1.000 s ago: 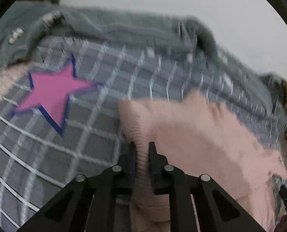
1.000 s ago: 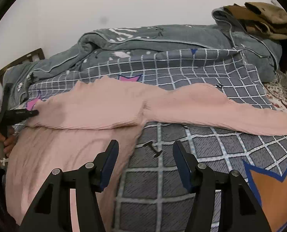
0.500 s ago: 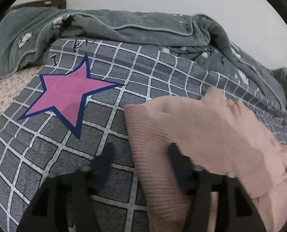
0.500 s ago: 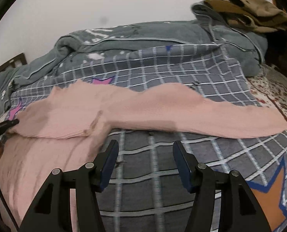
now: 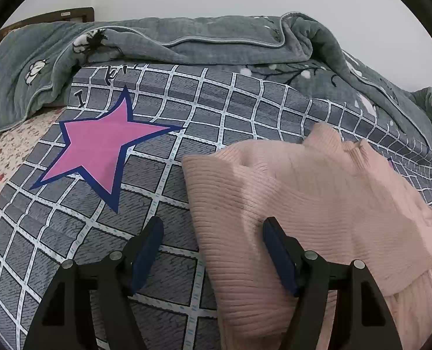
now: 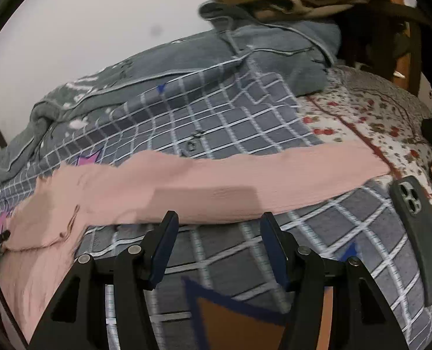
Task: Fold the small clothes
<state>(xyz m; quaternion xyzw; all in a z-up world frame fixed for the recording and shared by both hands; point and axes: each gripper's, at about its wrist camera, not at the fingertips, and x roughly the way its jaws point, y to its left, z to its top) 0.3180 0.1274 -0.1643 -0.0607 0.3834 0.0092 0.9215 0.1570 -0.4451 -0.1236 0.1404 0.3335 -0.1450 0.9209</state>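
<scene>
Left tongs opening; right tongs parted, empty.

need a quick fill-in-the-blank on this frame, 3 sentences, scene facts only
1. The star printed on the checked bedcover in the left wrist view is ____.
2. The knit garment being folded is ____ in colour.
3. In the right wrist view, the flat device lying camera-side up at the right edge of the bed is a ____.

Missing words: pink; pink; phone
</scene>
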